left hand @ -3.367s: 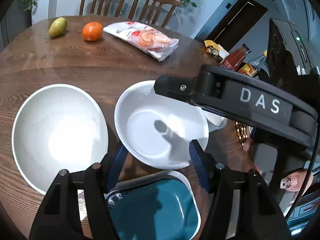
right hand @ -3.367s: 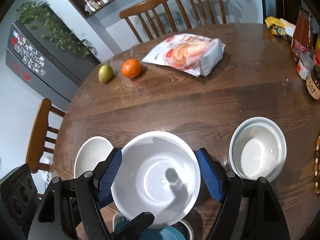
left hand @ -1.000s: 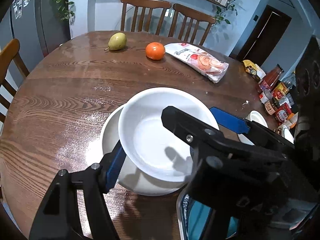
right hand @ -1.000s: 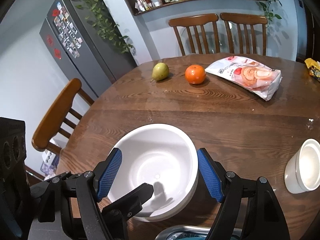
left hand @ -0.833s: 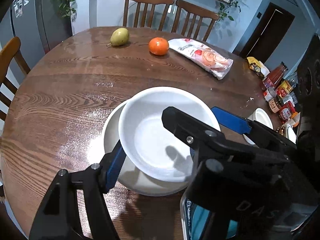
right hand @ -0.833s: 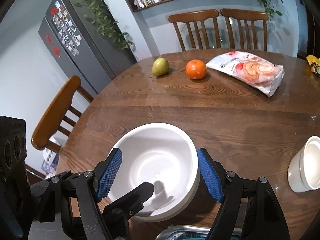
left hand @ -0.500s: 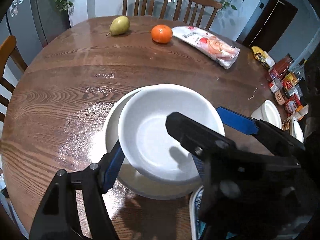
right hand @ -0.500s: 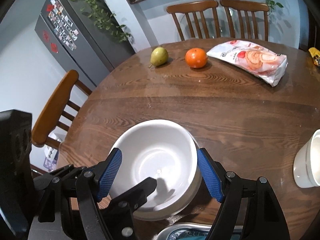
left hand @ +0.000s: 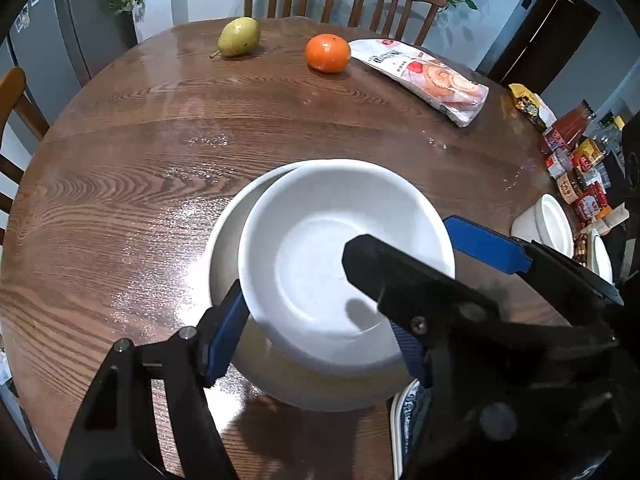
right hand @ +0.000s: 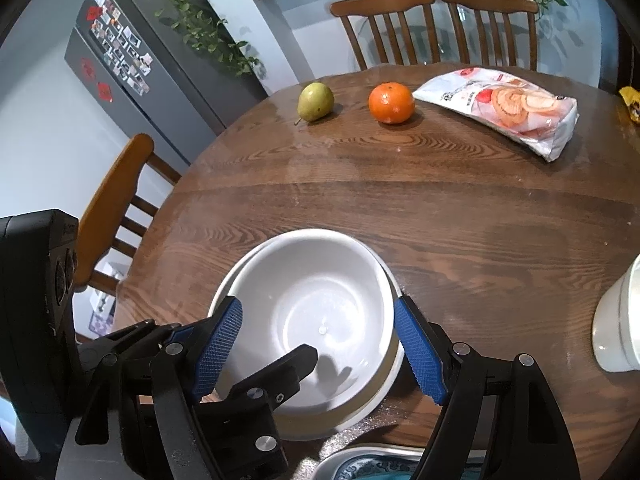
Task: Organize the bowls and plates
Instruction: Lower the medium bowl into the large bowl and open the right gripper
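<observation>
A white bowl (left hand: 320, 248) sits inside a larger white bowl (left hand: 224, 248) on the round wooden table, pushed towards its right side. My left gripper (left hand: 316, 320) straddles the inner bowl's near edge. Its jaws are opening, and the left pad still lies against the rim. My right gripper (right hand: 316, 308) holds the same bowl (right hand: 320, 312) between its blue pads, and the larger bowl (right hand: 380, 392) shows beneath. In the left wrist view the right gripper (left hand: 400, 236) crosses over the bowl and hides part of it. One of the left gripper's fingers (right hand: 280, 372) reaches over the bowl's near side.
A teal square plate with a patterned rim (left hand: 404, 408) lies at the near edge. Far across the table lie a pear (left hand: 239, 36), an orange (left hand: 327, 53) and a snack bag (left hand: 432, 80). Small white cups (left hand: 548, 224) and sauce jars (left hand: 576, 160) crowd the right edge. Wooden chairs ring the table.
The smaller bowl, earlier beside the larger one, has been carried left and now rests inside it. Over the last second the left gripper sank slightly and tipped further down.
</observation>
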Motion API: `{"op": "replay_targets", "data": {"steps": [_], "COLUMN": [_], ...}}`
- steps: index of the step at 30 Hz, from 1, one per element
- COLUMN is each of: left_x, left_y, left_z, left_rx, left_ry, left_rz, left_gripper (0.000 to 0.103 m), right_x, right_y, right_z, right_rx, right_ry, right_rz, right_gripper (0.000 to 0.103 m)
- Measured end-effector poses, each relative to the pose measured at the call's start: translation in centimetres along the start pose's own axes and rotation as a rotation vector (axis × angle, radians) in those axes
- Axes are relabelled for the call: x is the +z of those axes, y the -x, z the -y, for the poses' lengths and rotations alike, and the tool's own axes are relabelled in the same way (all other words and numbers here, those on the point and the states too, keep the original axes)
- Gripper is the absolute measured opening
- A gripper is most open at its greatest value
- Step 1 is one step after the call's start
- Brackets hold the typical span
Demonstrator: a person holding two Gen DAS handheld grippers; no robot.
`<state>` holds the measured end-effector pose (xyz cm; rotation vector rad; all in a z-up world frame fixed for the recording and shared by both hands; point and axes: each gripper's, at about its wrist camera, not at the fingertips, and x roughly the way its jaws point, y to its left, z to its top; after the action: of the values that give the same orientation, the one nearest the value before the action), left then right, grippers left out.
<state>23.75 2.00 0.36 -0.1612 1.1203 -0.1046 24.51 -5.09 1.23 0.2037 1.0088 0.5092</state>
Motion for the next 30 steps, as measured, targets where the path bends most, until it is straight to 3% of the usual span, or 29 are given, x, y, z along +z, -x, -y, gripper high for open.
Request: {"op": "replay_targets", "data": {"steps": [6, 11, 16, 30], "left_x": [0.2, 0.3, 0.5, 0.9], "left_y": [0.8, 1.1, 1.5, 2.2], "left_z": [-0.5, -0.9, -1.4, -2.4], "left_rx": [0.007, -0.015, -0.004, 0.011], "left_ry": [0.014, 0.029, 0.048, 0.064], "left_rz": [0.026, 0.022, 0.031, 0.047], "left_gripper": [0.076, 0.077, 0.077, 0.08], "right_x": [0.3, 0.5, 0.5, 0.5], "right_y": [0.4, 0.5, 0.2, 0.3], "right_z": [0.5, 1.2, 2.7, 3.6], "right_rx": [-0.011, -0.055, -0.008, 0.005], "right_ry": [-0.016, -0.046, -0.12, -0.176], "right_rz": [0.01, 0.011, -0.018, -0.027], "right_gripper": [0.079, 0.079, 0.079, 0.079]}}
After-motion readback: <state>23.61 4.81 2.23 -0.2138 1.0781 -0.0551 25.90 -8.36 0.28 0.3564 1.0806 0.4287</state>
